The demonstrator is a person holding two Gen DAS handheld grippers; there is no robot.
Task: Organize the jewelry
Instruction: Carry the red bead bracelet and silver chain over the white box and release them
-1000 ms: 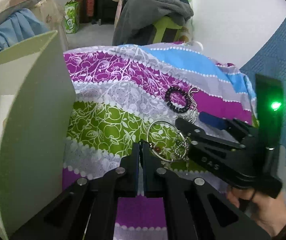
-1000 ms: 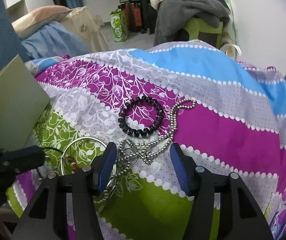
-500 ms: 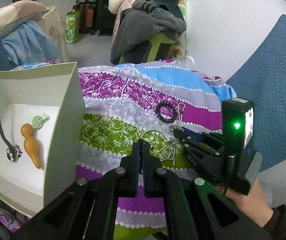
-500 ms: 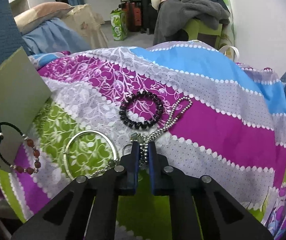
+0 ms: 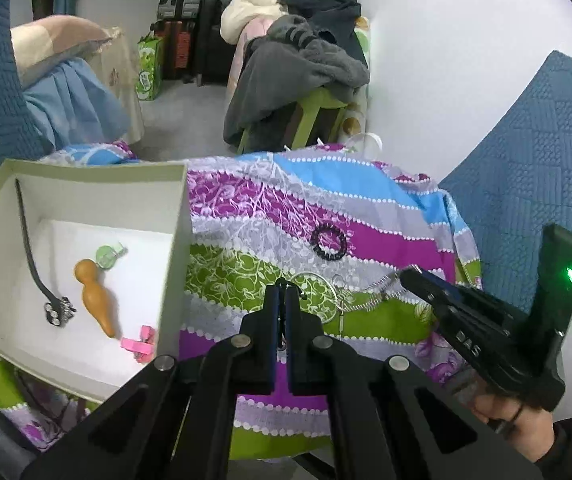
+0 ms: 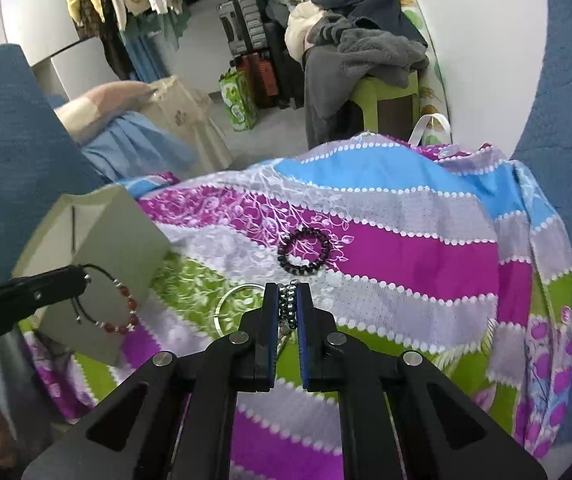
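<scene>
I've got the bead chain [image 6: 288, 305] pinched in my right gripper [image 6: 287, 300], lifted off the cloth [image 6: 406, 248] w/ its tail trailing. Left gripper [image 5: 280, 300] is clamped on the red bead bracelet [image 6: 119, 308], dangling beside the box [image 5: 173, 248] for an easy drop.

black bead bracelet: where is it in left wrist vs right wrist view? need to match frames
Left wrist: black bead bracelet lies right of centre on the magenta stripe of the bedspread, beyond the silver bangle.
Right wrist: it sits at centre, just past the right gripper.
Shared landmark: the open box, left of the bracelet in both views.
</scene>
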